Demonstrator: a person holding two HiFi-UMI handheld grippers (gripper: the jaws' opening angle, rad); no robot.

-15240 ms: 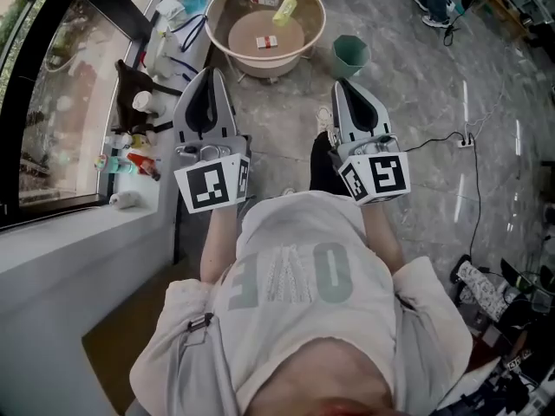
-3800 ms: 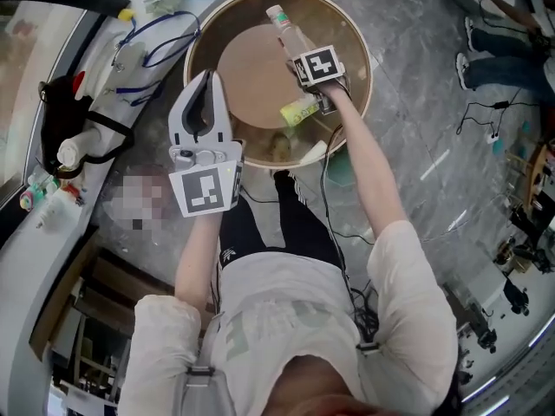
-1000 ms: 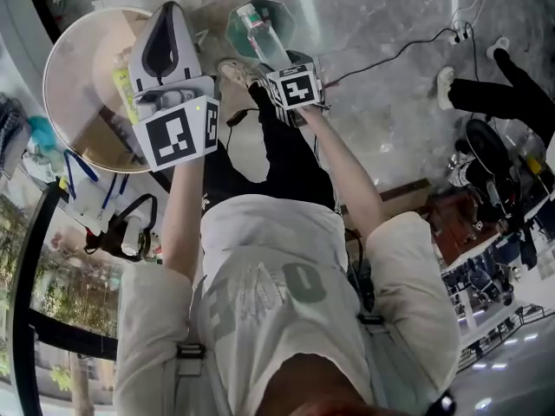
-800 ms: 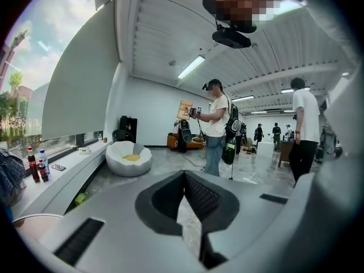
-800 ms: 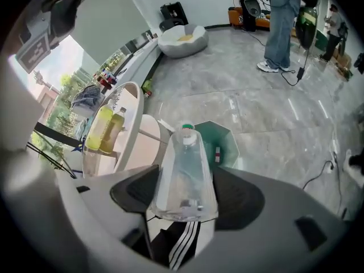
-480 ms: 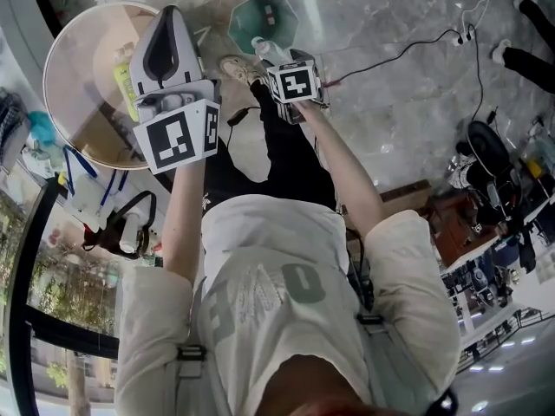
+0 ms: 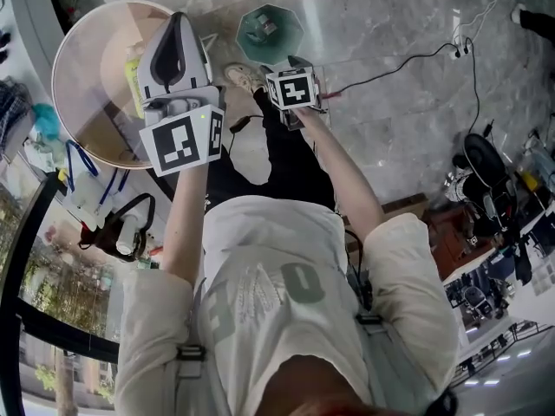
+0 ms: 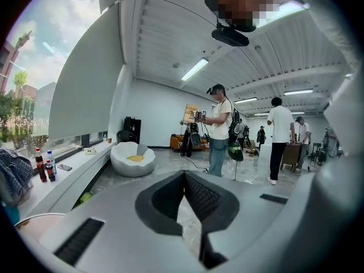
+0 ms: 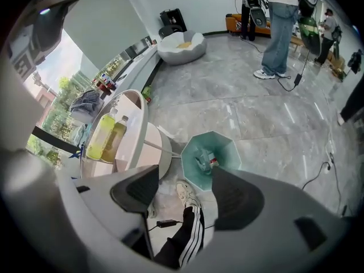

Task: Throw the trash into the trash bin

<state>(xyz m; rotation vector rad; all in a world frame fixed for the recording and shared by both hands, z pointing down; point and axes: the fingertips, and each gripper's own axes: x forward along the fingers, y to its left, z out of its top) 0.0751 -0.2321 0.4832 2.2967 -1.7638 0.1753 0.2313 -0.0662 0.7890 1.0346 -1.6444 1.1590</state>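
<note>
**Right gripper empty above the bin; bottles lie off to its left**

Right gripper (image 9: 186, 172) points steeply down at the end of an outstretched arm. Its jaws stand well apart with nothing between them. Seen through the gap are the person's shoe (image 9: 185, 195) and, just beyond it, the teal trash bin (image 9: 227, 152) on the floor. A clear bottle and a small red-and-white pack already lie inside the bin.

Left gripper (image 7: 178, 24) is held out about level, with its jaws closed together on nothing. In the head view it hangs over the near edge of the round surface (image 7: 87, 59).

The trash left to move is on that surface: a yellow bottle (image 9: 105, 134) and an olive bottle (image 9: 118, 136). They lie side by side and touching, with their caps pointing away from the person. Their long axes run roughly along the line of the left gripper. From the right gripper they lie to the left and slightly farther out than the bin, across the surface's raised rim.

By my reading, the left gripper is much the nearer to the bottles, but it would have to open and tip downward first. The right gripper is open and ready, but it would have to swing left across the rim. Either gripper should close across a bottle's width, not along its length.
</note>
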